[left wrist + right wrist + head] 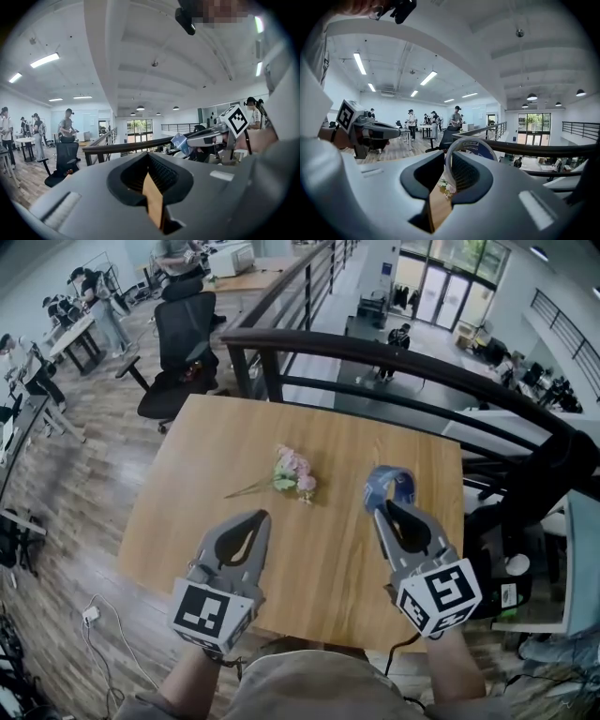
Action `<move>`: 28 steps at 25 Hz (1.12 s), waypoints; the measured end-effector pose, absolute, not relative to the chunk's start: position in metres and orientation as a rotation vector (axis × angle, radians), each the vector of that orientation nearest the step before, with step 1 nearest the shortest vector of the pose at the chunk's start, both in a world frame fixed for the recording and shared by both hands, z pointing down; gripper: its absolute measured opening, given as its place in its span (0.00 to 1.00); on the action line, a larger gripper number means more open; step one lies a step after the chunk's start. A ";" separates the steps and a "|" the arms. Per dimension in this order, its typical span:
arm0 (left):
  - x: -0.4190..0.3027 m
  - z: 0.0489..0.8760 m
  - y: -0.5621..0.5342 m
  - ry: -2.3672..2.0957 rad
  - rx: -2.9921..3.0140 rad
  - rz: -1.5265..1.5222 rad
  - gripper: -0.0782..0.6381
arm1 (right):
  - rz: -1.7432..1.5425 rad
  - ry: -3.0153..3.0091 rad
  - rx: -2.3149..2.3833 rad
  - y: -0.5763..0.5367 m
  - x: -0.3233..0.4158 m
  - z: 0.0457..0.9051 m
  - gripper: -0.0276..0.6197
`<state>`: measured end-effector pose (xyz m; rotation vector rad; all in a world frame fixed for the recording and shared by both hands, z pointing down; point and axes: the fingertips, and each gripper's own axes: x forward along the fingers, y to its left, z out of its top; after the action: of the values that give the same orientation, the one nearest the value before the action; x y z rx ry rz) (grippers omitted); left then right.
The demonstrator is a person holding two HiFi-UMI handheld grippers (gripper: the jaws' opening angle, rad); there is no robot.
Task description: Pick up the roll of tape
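The roll of tape (389, 486) is a blue ring with a pale inner core, held up above the wooden table (206, 456) at its right side. My right gripper (384, 507) is shut on its rim. In the right gripper view the roll (471, 147) stands upright between the jaw tips, and in the left gripper view it (180, 142) shows at the end of the right gripper. My left gripper (261, 515) hovers over the table's near left part, shut and holding nothing.
A small bunch of pink flowers (293, 472) lies on the table's middle. A dark railing (375, 348) runs behind the table's far edge. A black office chair (183, 352) stands at the far left. Cables and a plug lie on the wooden floor at the lower left.
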<state>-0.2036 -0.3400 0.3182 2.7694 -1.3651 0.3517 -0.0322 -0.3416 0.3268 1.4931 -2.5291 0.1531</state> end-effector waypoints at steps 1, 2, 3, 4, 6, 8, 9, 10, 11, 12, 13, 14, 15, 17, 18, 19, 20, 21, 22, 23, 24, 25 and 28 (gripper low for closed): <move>-0.204 0.316 -0.336 -1.361 2.772 0.358 0.11 | 0.162 -2.534 1.507 -0.335 -0.031 0.324 0.14; -0.204 0.313 -0.332 -1.361 2.782 0.347 0.11 | 0.171 -2.538 1.522 -0.330 -0.029 0.321 0.14; -0.204 0.311 -0.330 -1.363 2.790 0.331 0.11 | 0.181 -2.542 1.535 -0.324 -0.028 0.319 0.14; -0.205 0.310 -0.327 -1.364 2.790 0.331 0.11 | 0.189 -2.546 1.548 -0.319 -0.027 0.318 0.14; -0.208 0.311 -0.323 -1.369 2.785 0.338 0.11 | 0.210 -2.565 1.567 -0.310 -0.027 0.315 0.14; -0.211 0.312 -0.320 -1.372 2.787 0.293 0.11 | 0.241 -2.589 1.568 -0.303 -0.028 0.315 0.14; -0.211 0.312 -0.318 -1.368 2.789 0.281 0.11 | 0.255 -2.593 1.564 -0.299 -0.029 0.317 0.14; -0.211 0.313 -0.317 -1.363 2.787 0.282 0.11 | 0.267 -2.590 1.559 -0.297 -0.029 0.319 0.13; -0.211 0.315 -0.316 -1.355 2.779 0.290 0.11 | 0.280 -2.583 1.556 -0.294 -0.030 0.322 0.14; -0.210 0.317 -0.314 -1.344 2.761 0.301 0.11 | 0.295 -2.576 1.553 -0.293 -0.030 0.326 0.14; -0.210 0.320 -0.313 -1.332 2.742 0.309 0.11 | 0.310 -2.569 1.553 -0.292 -0.030 0.329 0.14; -0.209 0.321 -0.313 -1.327 2.731 0.310 0.11 | 0.322 -2.562 1.553 -0.292 -0.030 0.332 0.13; -0.210 0.321 -0.315 -1.331 2.734 0.305 0.11 | 0.330 -2.555 1.555 -0.292 -0.029 0.334 0.14; -0.211 0.318 -0.318 -1.350 2.755 0.287 0.11 | 0.335 -2.546 1.561 -0.291 -0.028 0.337 0.14; -0.211 0.316 -0.319 -1.355 2.759 0.282 0.11 | 0.335 -2.544 1.562 -0.291 -0.028 0.337 0.14; -0.210 0.315 -0.319 -1.356 2.759 0.279 0.11 | 0.335 -2.543 1.562 -0.290 -0.028 0.337 0.14; -0.209 0.315 -0.318 -1.355 2.759 0.278 0.11 | 0.335 -2.543 1.560 -0.290 -0.027 0.338 0.14; -0.209 0.316 -0.318 -1.353 2.760 0.279 0.11 | 0.335 -2.541 1.558 -0.289 -0.027 0.338 0.14; -0.208 0.316 -0.318 -1.351 2.761 0.282 0.11 | 0.337 -2.540 1.557 -0.289 -0.027 0.339 0.14; -0.207 0.317 -0.318 -1.349 2.762 0.283 0.11 | 0.339 -2.540 1.556 -0.289 -0.027 0.339 0.14; -0.207 0.317 -0.319 -1.347 2.761 0.283 0.11 | 0.342 -2.539 1.555 -0.290 -0.028 0.340 0.14; -0.208 0.317 -0.319 -1.346 2.760 0.282 0.11 | 0.344 -2.538 1.554 -0.290 -0.028 0.341 0.14; -0.212 0.317 -0.320 -1.349 2.756 0.281 0.11 | 0.344 -2.537 1.549 -0.292 -0.032 0.341 0.14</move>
<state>-0.2116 -0.3198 0.3172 2.7561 -1.3492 0.2807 -0.0321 -0.2917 0.3406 1.5495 -2.5374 0.3436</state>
